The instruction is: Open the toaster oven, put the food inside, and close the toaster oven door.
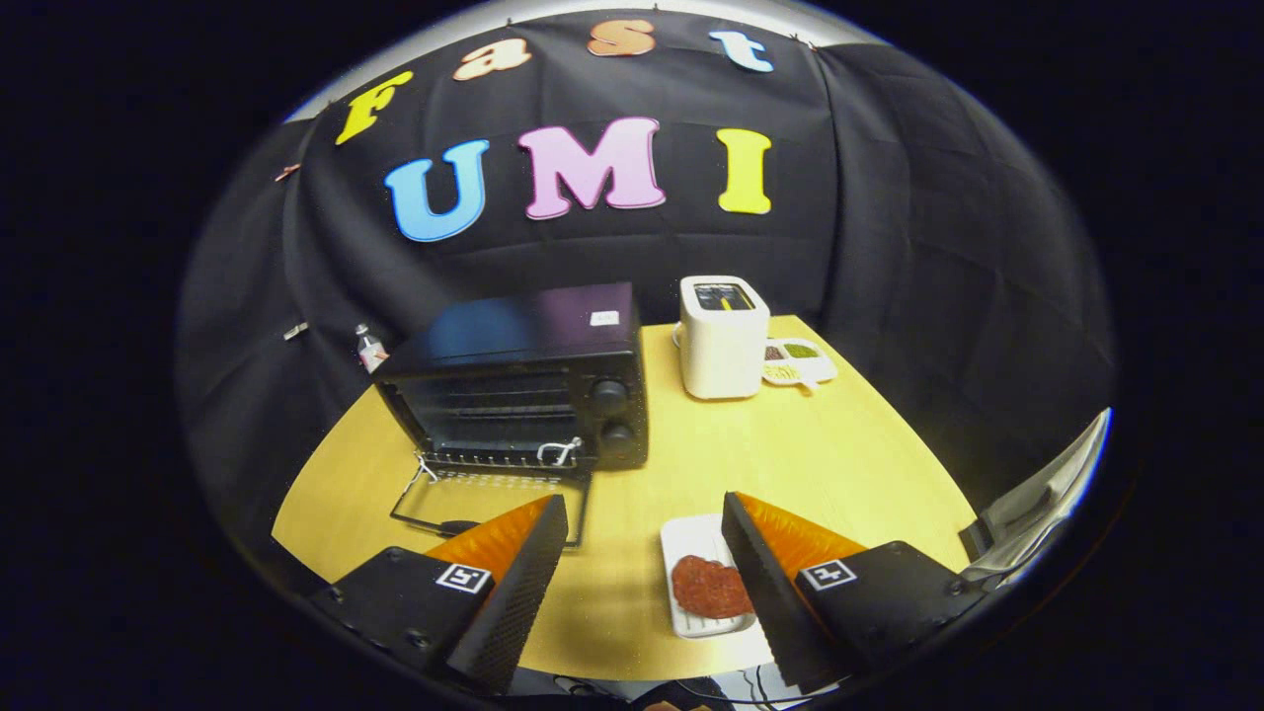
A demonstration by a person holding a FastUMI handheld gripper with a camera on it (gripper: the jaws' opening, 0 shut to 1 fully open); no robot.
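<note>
Toaster oven point(518, 380) at frame centre-left, door point(494, 504) dropped open, beyond left finger. Meat patty point(711, 586) on white tray point(691, 543), lower centre, beside right finger. Gripper point(647, 578) fingers spread wide, holding nothing.

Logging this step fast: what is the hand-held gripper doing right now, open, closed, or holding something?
Hand-held gripper: open, holding nothing; the white tray with the meat patty lies between its fingers, by the right one.
</note>
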